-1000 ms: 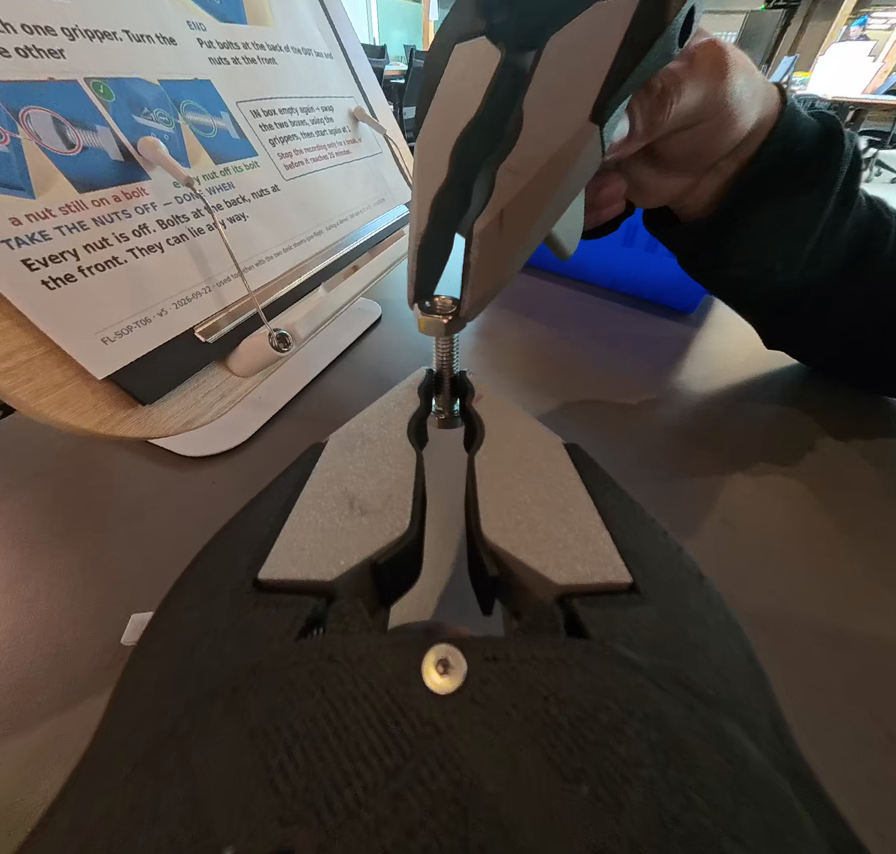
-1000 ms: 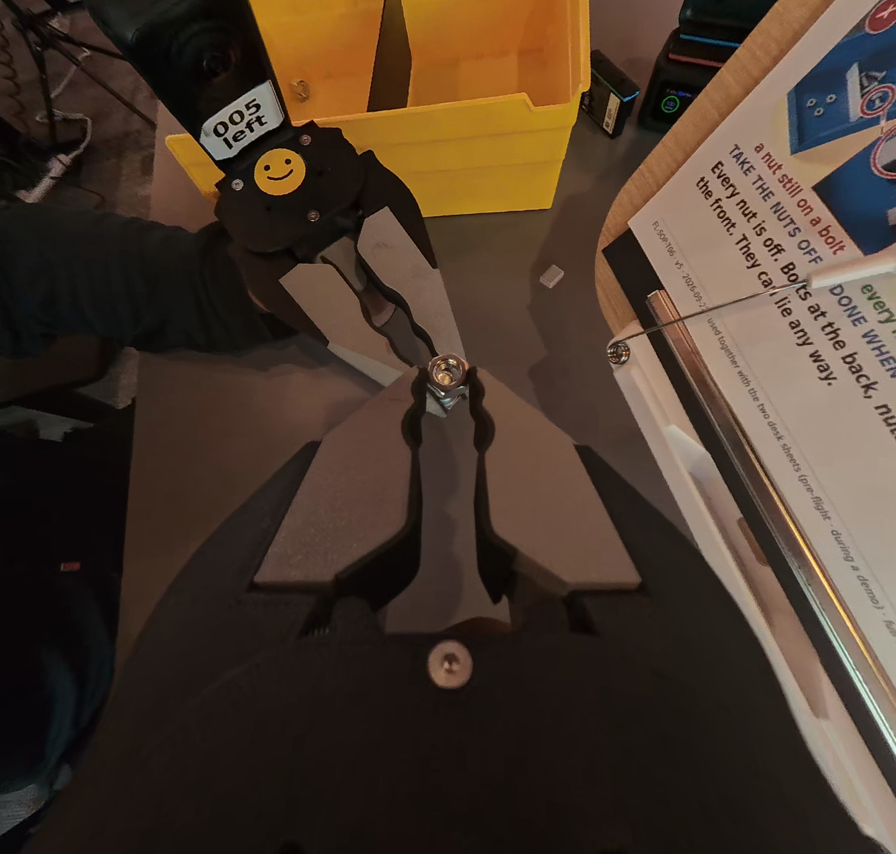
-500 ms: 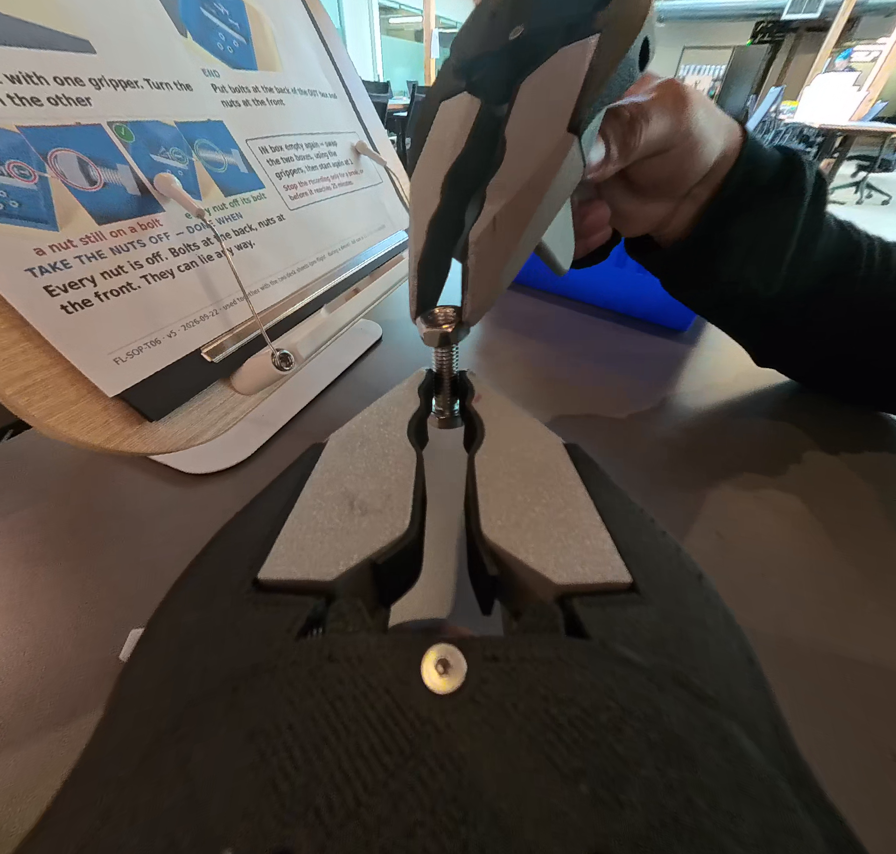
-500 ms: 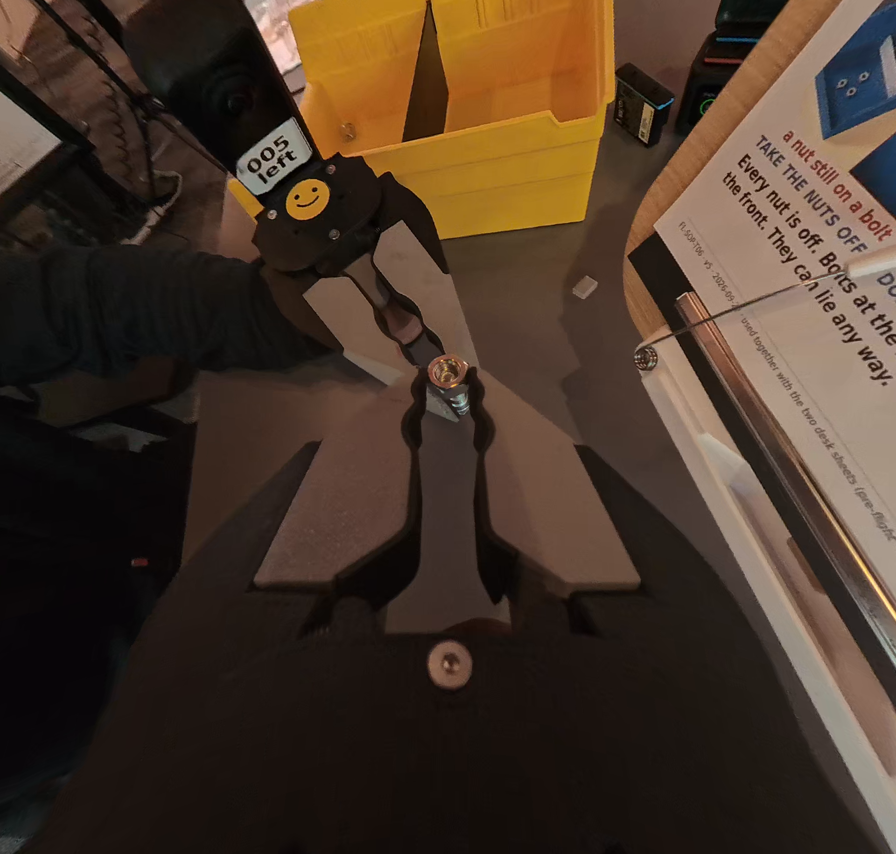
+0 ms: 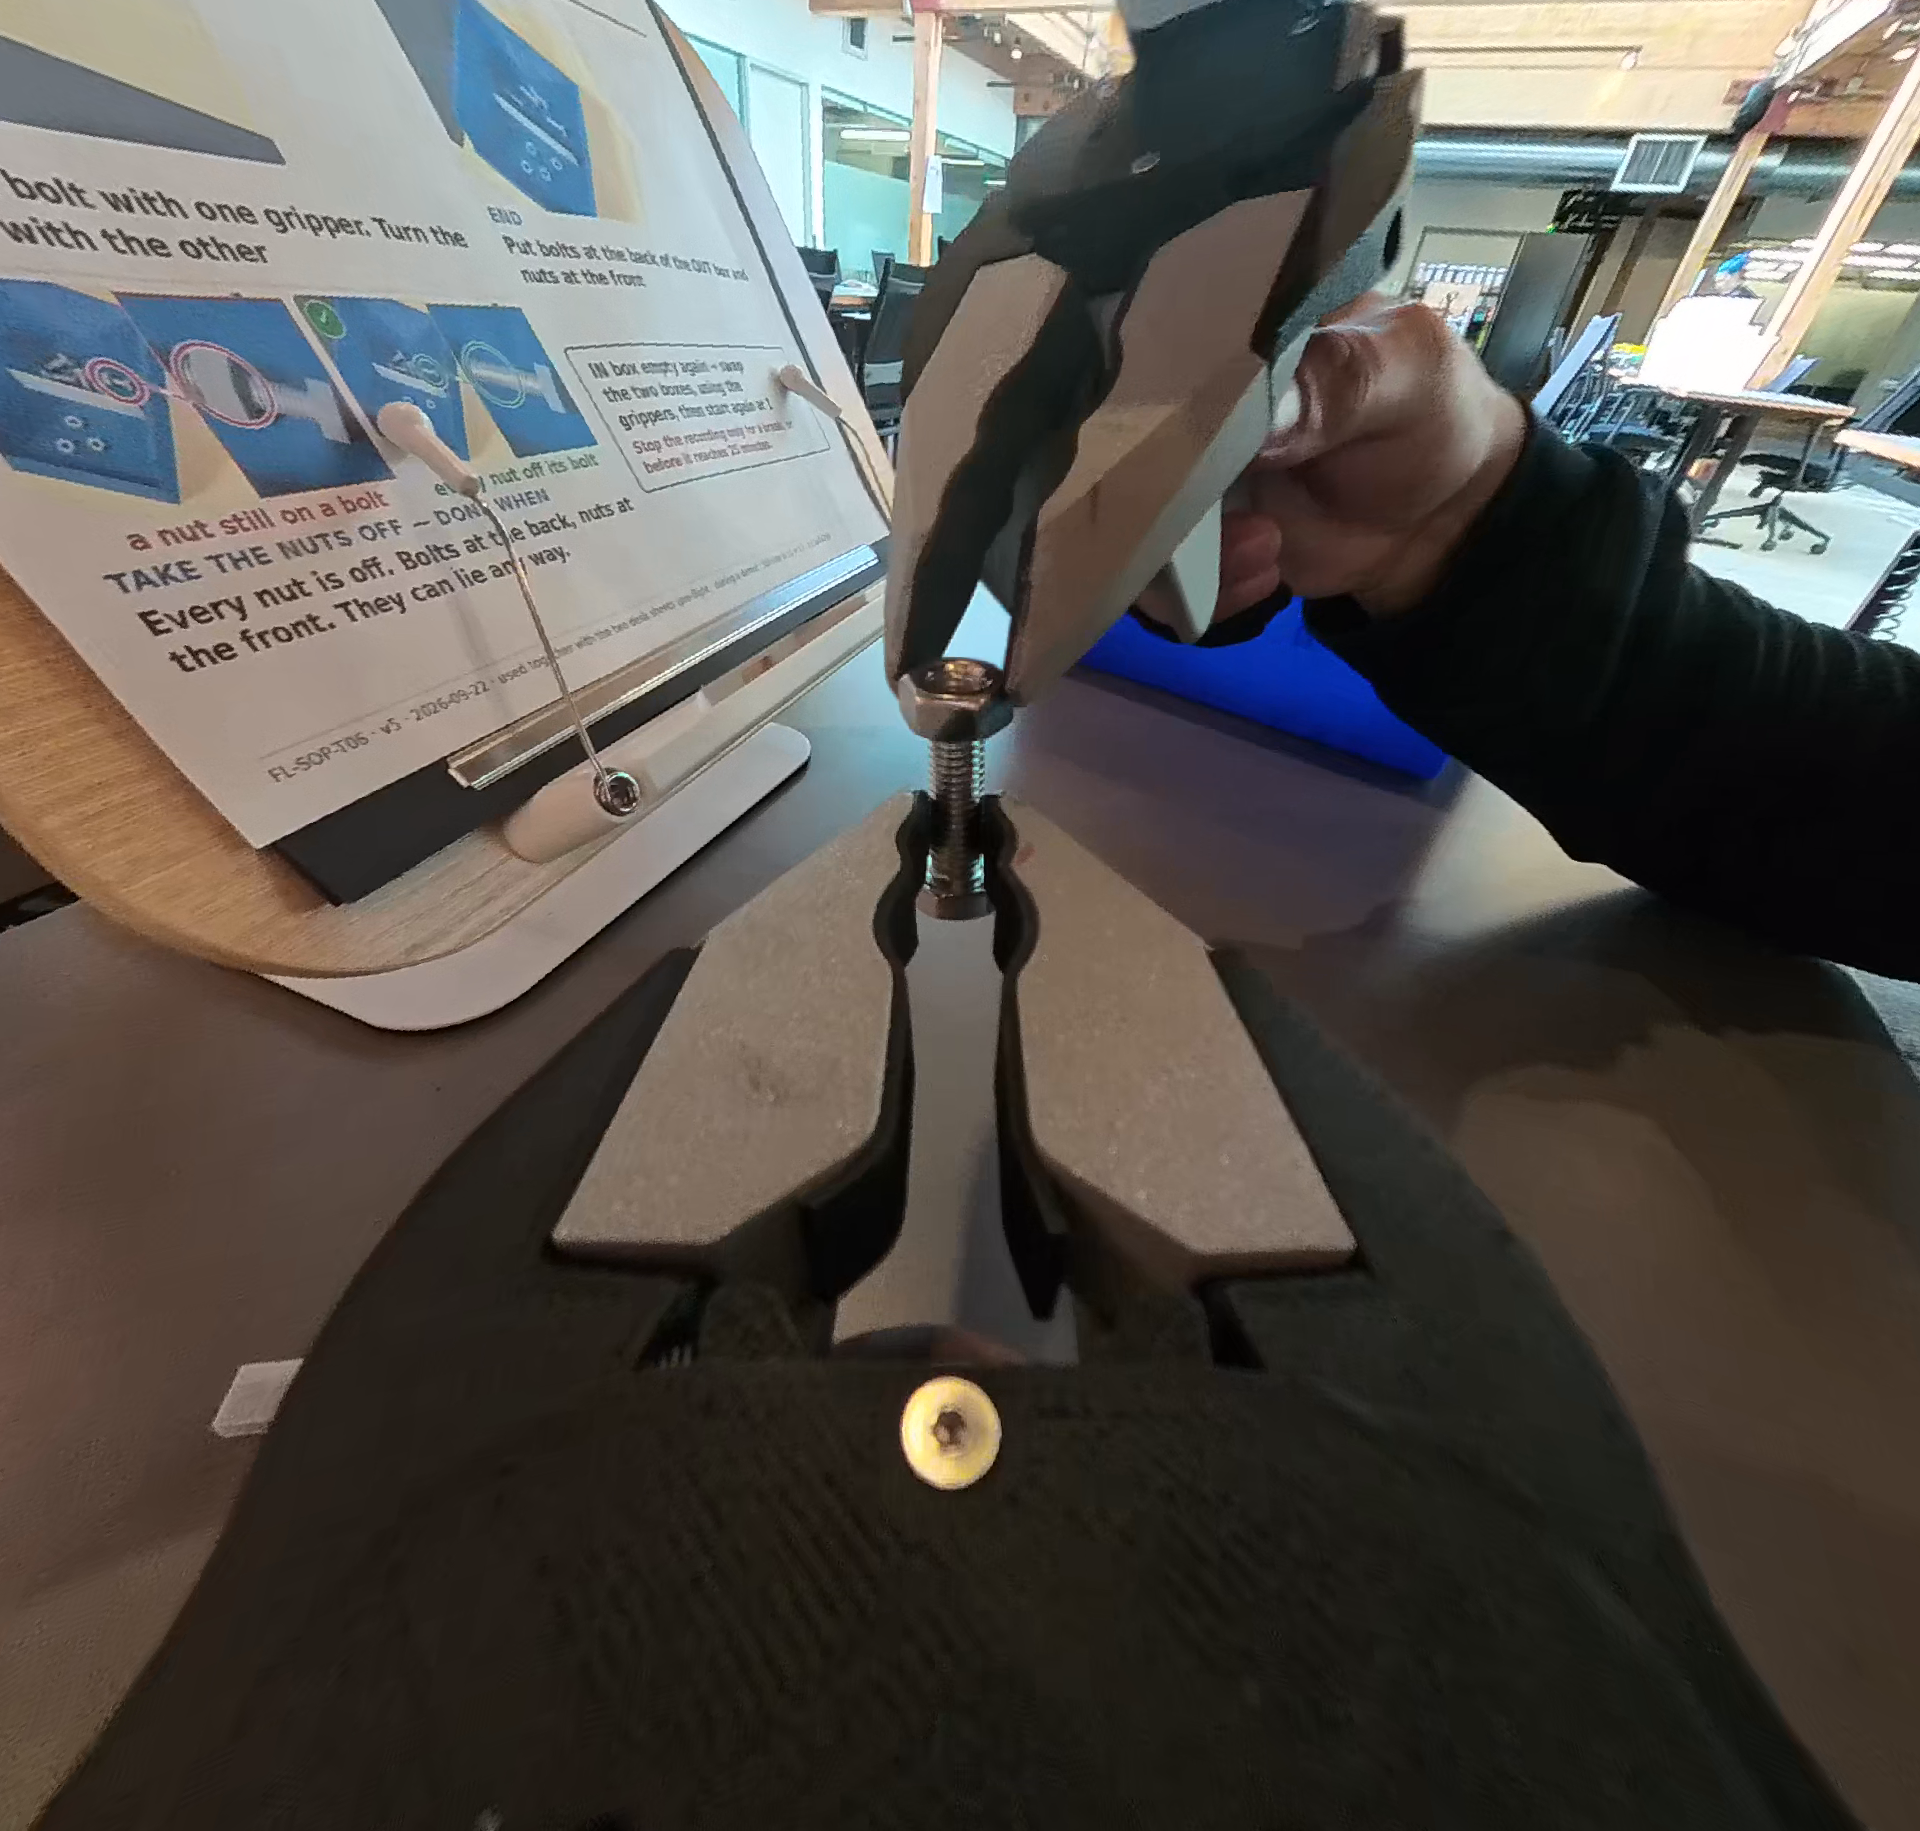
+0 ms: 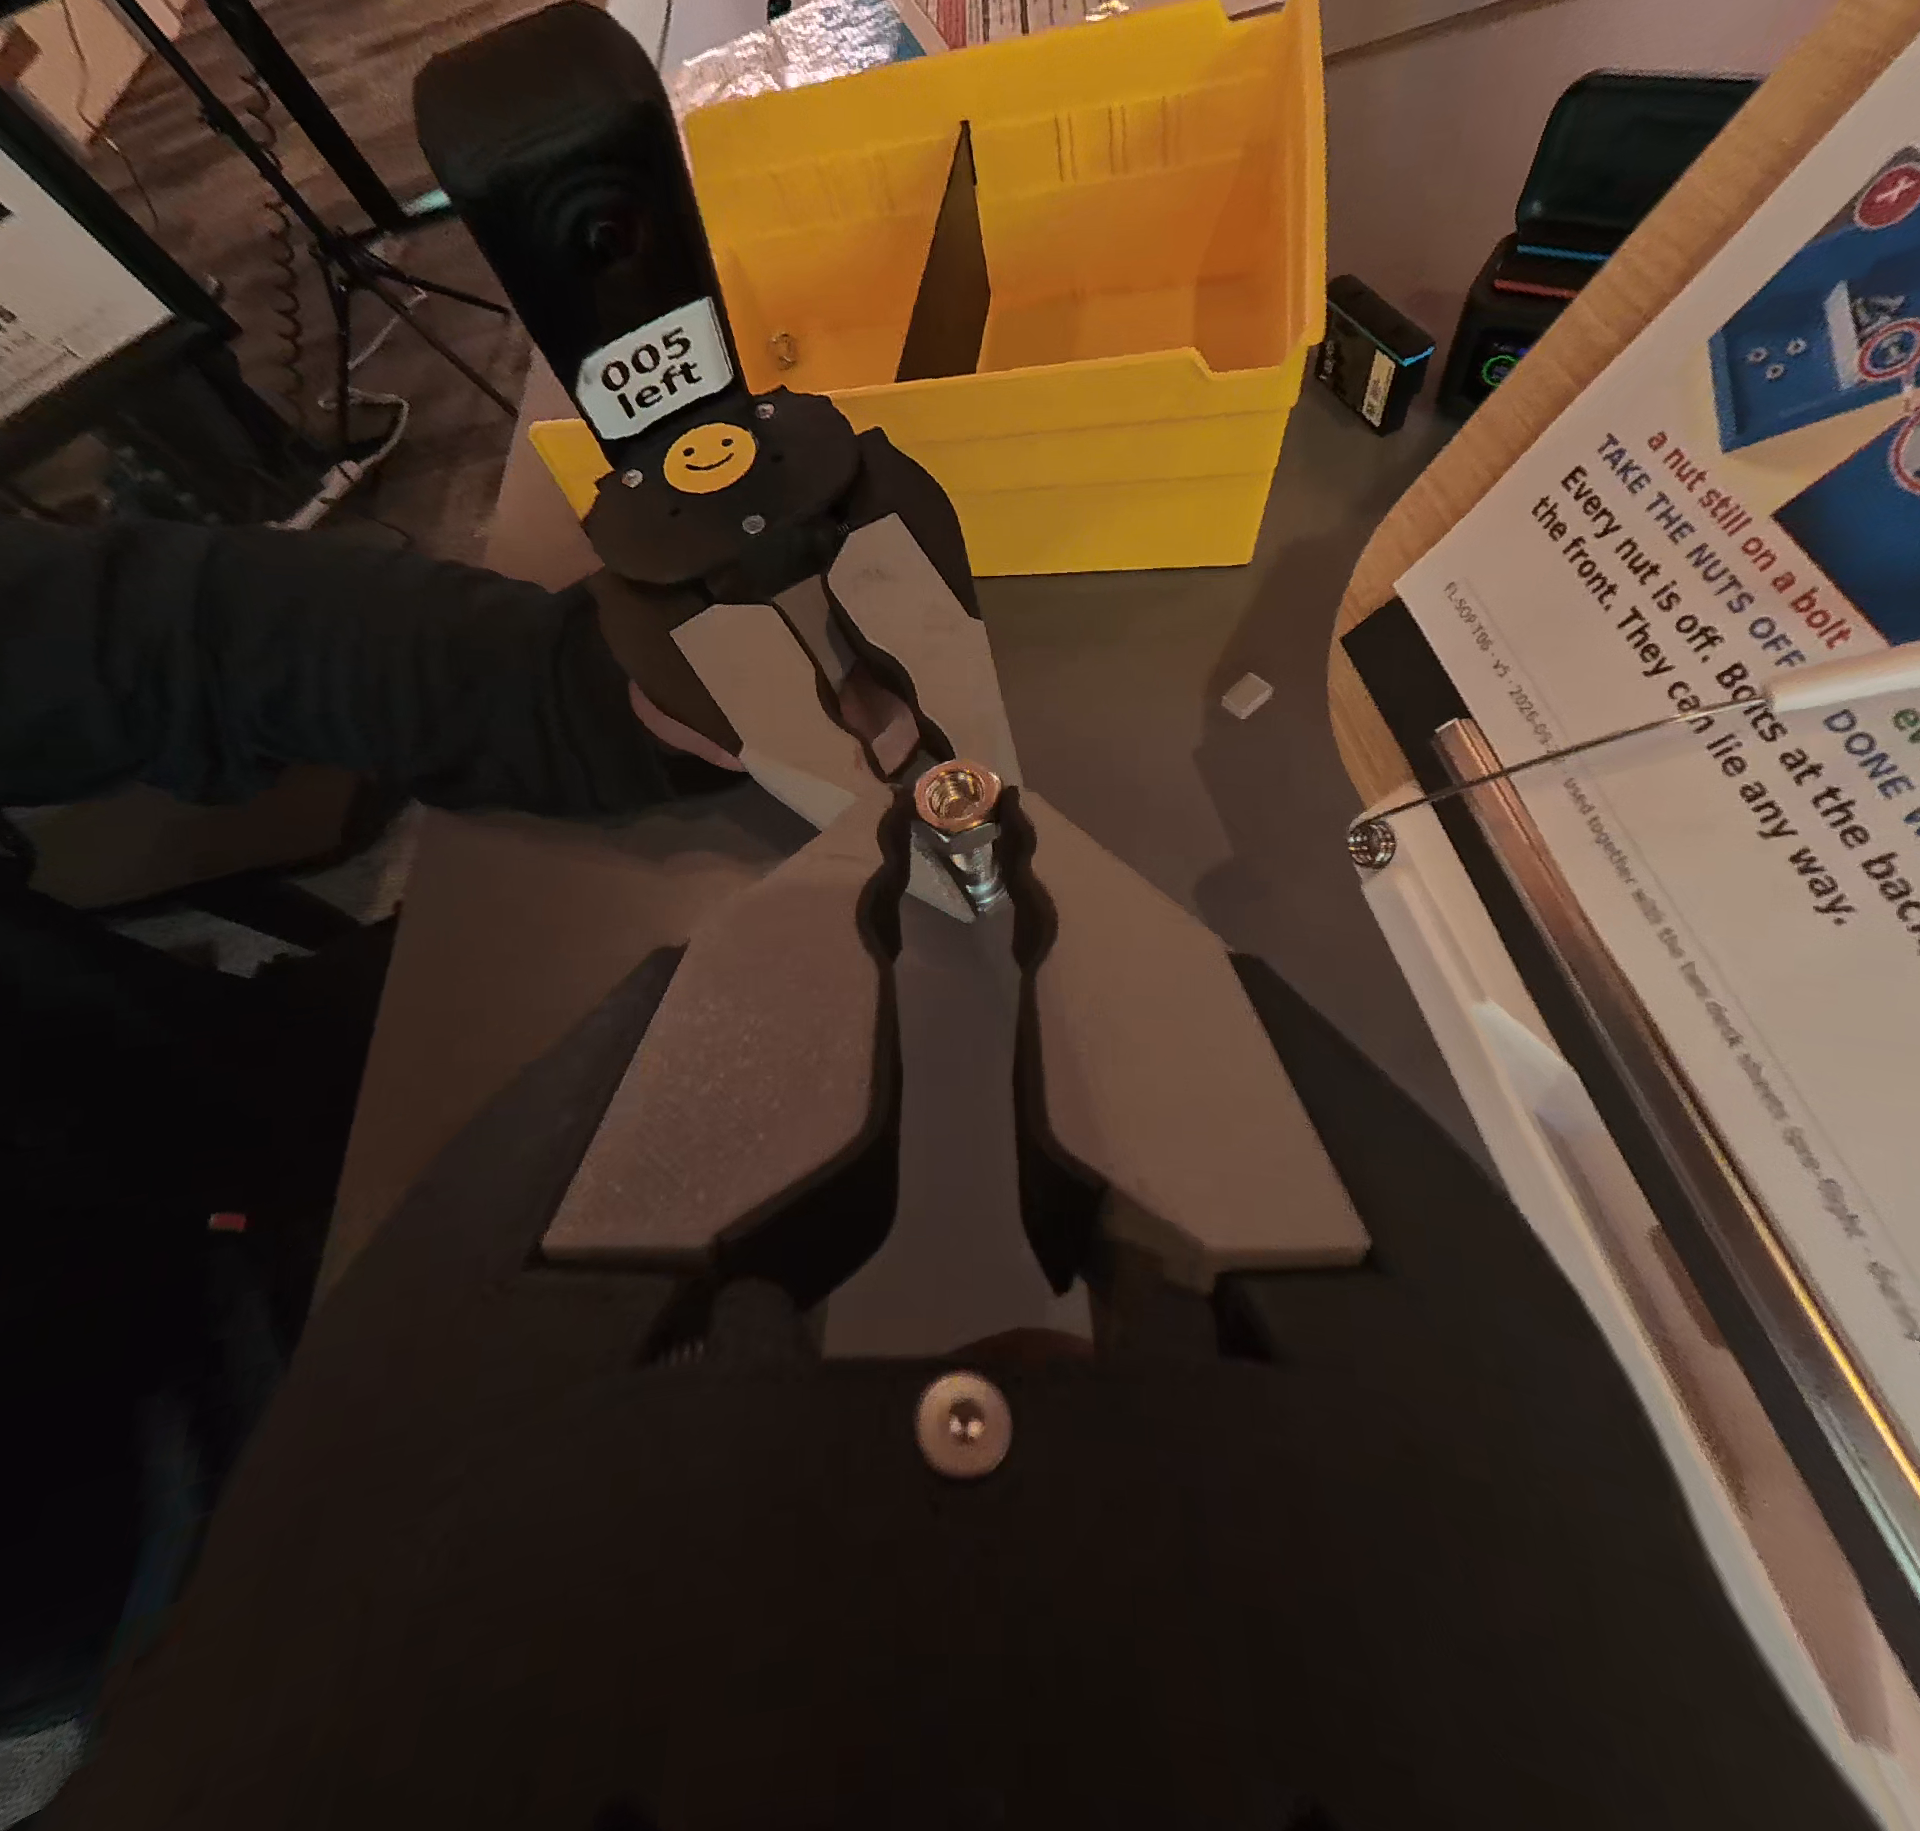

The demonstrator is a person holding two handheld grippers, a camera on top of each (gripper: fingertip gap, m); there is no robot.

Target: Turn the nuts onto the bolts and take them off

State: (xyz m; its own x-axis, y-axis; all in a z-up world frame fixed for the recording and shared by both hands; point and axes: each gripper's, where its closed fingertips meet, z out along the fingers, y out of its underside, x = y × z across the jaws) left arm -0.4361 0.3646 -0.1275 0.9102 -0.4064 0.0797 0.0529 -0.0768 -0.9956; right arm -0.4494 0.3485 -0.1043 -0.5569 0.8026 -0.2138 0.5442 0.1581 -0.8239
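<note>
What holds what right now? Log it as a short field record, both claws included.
left claw: shut on the bolt, gripping it near its head
bolt: upright, threaded shank bare between the two claws
nut: at the bolt's top end
right claw: shut on the nut, reaching in from above
yellow bin: on the table behind the claws, dark divider inside
instruction sheet stand: tilted, left of the bolt in the left wrist view
blue bin: behind the right claw, mostly hidden
</note>
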